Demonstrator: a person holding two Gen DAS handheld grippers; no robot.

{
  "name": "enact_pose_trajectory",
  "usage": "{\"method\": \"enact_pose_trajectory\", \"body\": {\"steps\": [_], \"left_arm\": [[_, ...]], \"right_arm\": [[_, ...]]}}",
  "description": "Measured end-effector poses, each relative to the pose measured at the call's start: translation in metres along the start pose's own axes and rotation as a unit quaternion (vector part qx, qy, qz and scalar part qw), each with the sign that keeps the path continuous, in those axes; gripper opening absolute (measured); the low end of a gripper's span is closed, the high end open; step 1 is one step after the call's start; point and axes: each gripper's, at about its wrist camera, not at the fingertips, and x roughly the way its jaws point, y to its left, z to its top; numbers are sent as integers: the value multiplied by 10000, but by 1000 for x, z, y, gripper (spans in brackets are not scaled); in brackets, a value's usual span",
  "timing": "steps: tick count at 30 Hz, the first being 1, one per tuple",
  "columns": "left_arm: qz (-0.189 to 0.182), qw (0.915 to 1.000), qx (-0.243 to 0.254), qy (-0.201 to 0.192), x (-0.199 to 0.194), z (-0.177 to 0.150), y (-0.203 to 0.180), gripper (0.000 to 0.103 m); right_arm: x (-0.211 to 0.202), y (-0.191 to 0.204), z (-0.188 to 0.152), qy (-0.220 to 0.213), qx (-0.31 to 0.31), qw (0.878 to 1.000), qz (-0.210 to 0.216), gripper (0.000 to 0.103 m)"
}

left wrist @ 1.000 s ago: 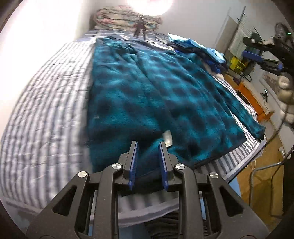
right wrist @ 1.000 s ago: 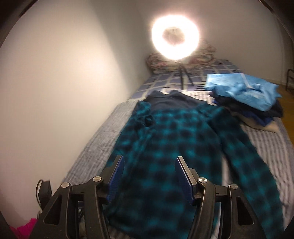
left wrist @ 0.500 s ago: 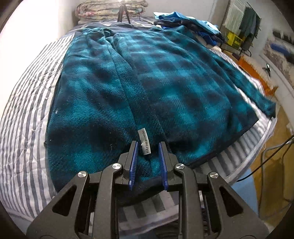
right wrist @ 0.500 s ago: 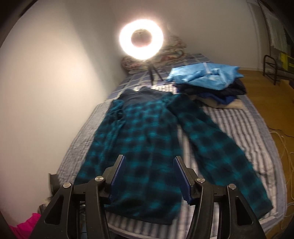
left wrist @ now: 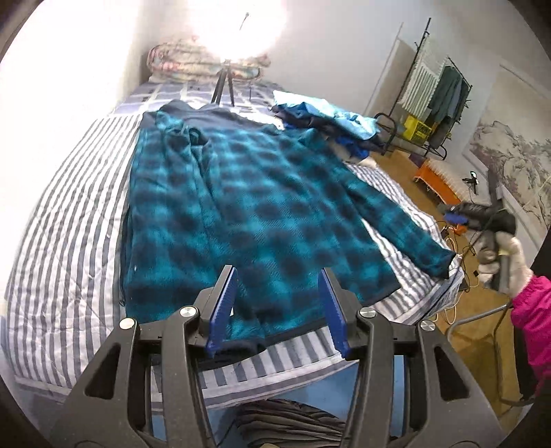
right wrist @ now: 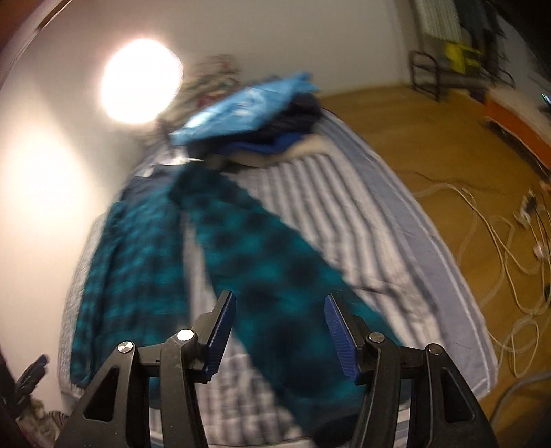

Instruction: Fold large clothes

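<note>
— Striped bedding (left wrist: 69, 213) in grey and white covers the bed, with a bright ring light (left wrist: 237, 27) on a tripod at the far end and a bundle of patterned quilts (left wrist: 179, 58) against the wall behind it. What lies on top?

— Spread flat across the bed is a teal and black checked fleece garment (left wrist: 248, 213), its dark collar toward the ring light and its hem at the near edge. One sleeve (left wrist: 396, 224) runs out along the right side, its cuff reaching the mattress corner. A pile of blue clothes (left wrist: 327, 120) sits beyond the garment's right shoulder.

— And the left gripper (left wrist: 277, 306)?

— It hangs above the hem with its blue pads apart; the jaws are opening, and nothing is pinched between them. The hem lies on the bed below.

— The right gripper (right wrist: 280, 331)?

— In its own blurred view it is released too, pads wide, hovering over the sleeve (right wrist: 275, 268); the cloth shows between the fingers but they do not press on it. From the left camera you see it out past the bed's corner, gripped by a gloved hand (left wrist: 506, 262) with a pink sleeve (left wrist: 532, 320).

— Anything else in the room?

— A wooden floor (right wrist: 430, 144) with pale cables (right wrist: 509, 248) strewn on it, and a clothes rack (left wrist: 437, 82) by the far wall.
</note>
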Motion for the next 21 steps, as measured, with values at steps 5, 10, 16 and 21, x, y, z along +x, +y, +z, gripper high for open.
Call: {"method": "enact_pose_trajectory", "body": {"steps": [5,10,16,21], "left_arm": [[-67,10000,55,15,-2,4,-8,50],[-58,9998,120,127,6,5,-11,50],[-115,9997,94,169,13,5,-13,50],[-101,9997,174,164,14,5,-16,50]], "right_arm": [[24,-52,-2,262,427,9978,-424,57],[37,-76,-8,448,673,9961,-341,57],[50,-78,-12,670,637,9947,-460,57],[63,-75,-20,985,530,9927,-442,22]]}}
